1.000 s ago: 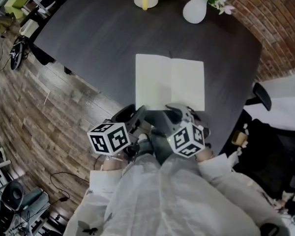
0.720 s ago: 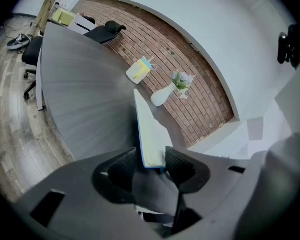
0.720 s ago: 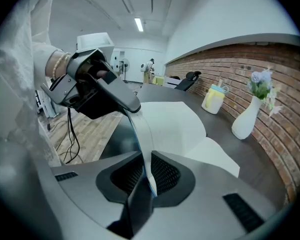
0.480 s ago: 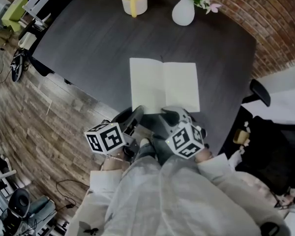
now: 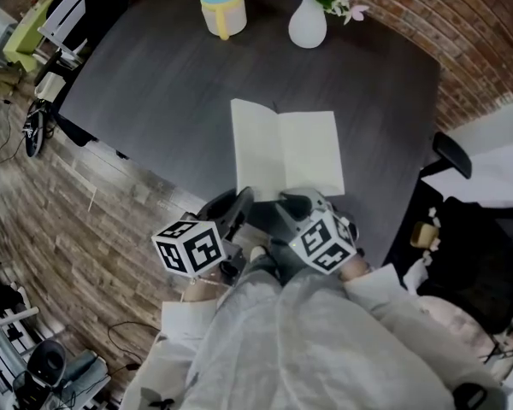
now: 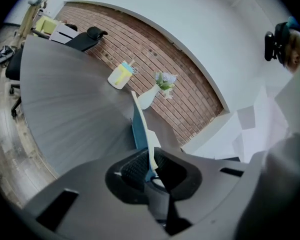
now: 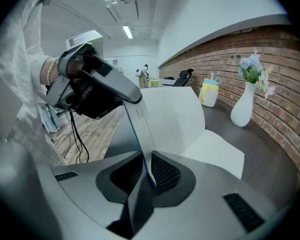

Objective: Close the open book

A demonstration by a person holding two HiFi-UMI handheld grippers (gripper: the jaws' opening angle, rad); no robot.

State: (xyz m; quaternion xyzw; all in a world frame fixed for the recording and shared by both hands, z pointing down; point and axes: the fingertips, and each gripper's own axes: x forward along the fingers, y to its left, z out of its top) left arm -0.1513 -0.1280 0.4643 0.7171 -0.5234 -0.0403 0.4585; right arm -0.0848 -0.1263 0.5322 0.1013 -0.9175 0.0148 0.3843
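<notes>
The open book (image 5: 312, 156) lies with white pages up on the dark table (image 5: 154, 84), just ahead of both grippers. Its left half (image 5: 258, 148) is raised off the table; the right half (image 7: 215, 151) lies flat. My left gripper (image 5: 239, 203) is at the book's near left corner, jaws closing, and the blue-backed left half (image 6: 140, 129) stands edge-on between its pads (image 6: 132, 166), which pinch it. My right gripper (image 5: 303, 202) sits close beside it, shut on the near edge of that same leaf (image 7: 170, 119), which curves up from the jaws. My left gripper (image 7: 125, 91) shows in the right gripper view too, on the leaf's outer edge.
A yellow lidded cup (image 5: 221, 7) and a white vase with flowers (image 5: 308, 24) stand at the table's far side. A brick wall (image 5: 462, 32) runs behind the table. A black chair (image 5: 451, 154) is at the right, wooden floor (image 5: 77, 203) at the left.
My left gripper's jaws have come together on the book's left half, and that hand has risen a little with it. The right gripper has stayed where it was.
</notes>
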